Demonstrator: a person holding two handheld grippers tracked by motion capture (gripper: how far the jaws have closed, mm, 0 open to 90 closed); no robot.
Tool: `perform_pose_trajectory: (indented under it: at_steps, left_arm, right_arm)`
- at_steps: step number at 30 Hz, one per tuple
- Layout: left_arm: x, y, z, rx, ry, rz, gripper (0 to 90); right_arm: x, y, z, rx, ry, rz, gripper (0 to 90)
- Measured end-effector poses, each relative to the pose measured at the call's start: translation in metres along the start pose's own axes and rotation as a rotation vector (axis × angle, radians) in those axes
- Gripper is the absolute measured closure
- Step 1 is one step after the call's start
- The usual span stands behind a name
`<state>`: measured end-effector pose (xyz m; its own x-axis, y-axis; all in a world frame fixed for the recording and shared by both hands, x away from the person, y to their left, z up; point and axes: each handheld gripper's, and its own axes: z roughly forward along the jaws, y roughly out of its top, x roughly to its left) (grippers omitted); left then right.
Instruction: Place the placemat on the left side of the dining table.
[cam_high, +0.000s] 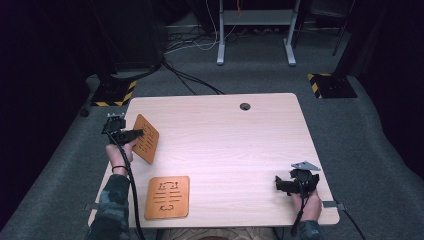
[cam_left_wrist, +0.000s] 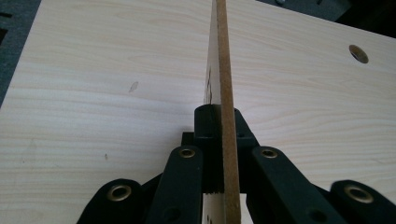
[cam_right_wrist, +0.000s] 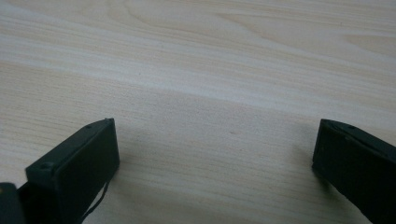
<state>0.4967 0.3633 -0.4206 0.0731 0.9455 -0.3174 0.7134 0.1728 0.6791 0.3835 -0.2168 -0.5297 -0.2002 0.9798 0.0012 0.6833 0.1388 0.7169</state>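
At the left edge of the table (cam_high: 225, 145), the left gripper (cam_high: 131, 134) is clenched on the edge of a thin brown cut-out board (cam_high: 145, 138), holding it lifted and tilted off the surface; its own view shows the board (cam_left_wrist: 227, 70) edge-on between closed jaws, a grip suited to carrying a flat panel. A second matching board (cam_high: 167, 197) lies flat near the front edge, apparently awaiting handling. At the near right corner, the right gripper (cam_high: 290, 184) rests low over bare tabletop, jaws spread wide and empty, seemingly parked clear.
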Motion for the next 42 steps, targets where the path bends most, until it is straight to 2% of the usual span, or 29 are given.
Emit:
perform_pose_trajectory:
  at_steps: [3, 4, 8, 11, 12, 13, 18, 20, 22, 24, 26, 27, 28, 32, 34, 38, 40, 42]
  left_arm:
    - [0.003, -0.001, 0.004, 0.005, 0.010, -0.034, 86.0]
    - [0.006, -0.001, 0.006, 0.008, 0.017, -0.025, 86.0]
    - [0.009, -0.001, 0.007, 0.016, 0.035, -0.032, 86.0]
    - [0.013, -0.002, 0.011, 0.019, 0.041, -0.058, 86.0]
    - [0.014, -0.002, 0.012, 0.023, 0.041, -0.054, 86.0]
    - [0.015, -0.002, 0.013, 0.022, 0.037, -0.073, 86.0]
    - [0.018, -0.001, 0.013, 0.021, 0.045, -0.067, 85.4]
    - [0.019, -0.002, 0.013, 0.025, 0.050, -0.081, 83.7]
    - [0.023, -0.002, 0.013, 0.043, 0.063, -0.058, 82.1]
    - [0.023, -0.002, 0.014, 0.051, 0.088, -0.056, 79.3]
    - [0.027, -0.002, 0.015, 0.059, 0.090, -0.049, 77.0]
    - [0.026, -0.003, 0.016, 0.052, 0.098, -0.069, 76.0]
    - [0.028, -0.003, 0.016, 0.071, 0.101, -0.047, 74.9]
    - [0.030, -0.003, 0.018, 0.071, 0.113, -0.043, 71.6]
    - [0.031, -0.002, 0.019, 0.098, 0.124, -0.028, 69.6]
    - [0.033, -0.003, 0.022, 0.118, 0.132, -0.018, 65.3]
    - [0.033, -0.004, 0.023, 0.118, 0.133, -0.031, 63.5]
    - [0.035, -0.004, 0.024, 0.124, 0.135, -0.018, 62.0]
  right_arm:
    - [0.000, 0.000, 0.000, 0.000, 0.000, -0.001, 0.0]
    - [0.000, 0.000, 0.000, 0.000, 0.000, 0.000, 0.0]
    - [0.000, 0.000, 0.000, 0.000, -0.001, 0.001, 0.0]
    - [0.000, 0.000, 0.000, 0.000, 0.001, 0.002, 0.0]
    - [0.000, 0.000, 0.000, 0.000, 0.001, 0.002, 0.0]
    - [0.000, 0.000, 0.000, 0.000, 0.001, 0.002, 0.0]
    - [0.000, 0.000, 0.000, 0.000, -0.001, 0.001, 0.0]
    - [0.000, 0.000, 0.000, 0.000, 0.001, 0.002, 0.0]
    - [0.000, 0.000, 0.000, 0.000, 0.001, 0.002, 0.0]
    - [0.000, 0.000, 0.000, 0.000, 0.001, 0.002, 0.0]
    - [0.000, 0.000, 0.000, 0.000, 0.001, 0.002, 0.0]
    - [0.000, 0.000, 0.000, 0.000, 0.001, 0.002, 0.0]
    - [0.000, 0.000, 0.000, -0.001, 0.001, 0.002, 0.0]
    - [0.000, 0.000, 0.000, 0.000, 0.001, 0.002, 0.0]
    - [0.000, 0.000, 0.000, 0.000, 0.001, 0.002, 0.0]
    - [0.000, 0.000, 0.000, 0.000, 0.001, 0.002, 0.0]
    - [0.000, 0.000, 0.000, 0.000, 0.001, 0.002, 0.0]
    - [0.000, 0.000, 0.000, 0.000, 0.001, 0.002, 0.0]
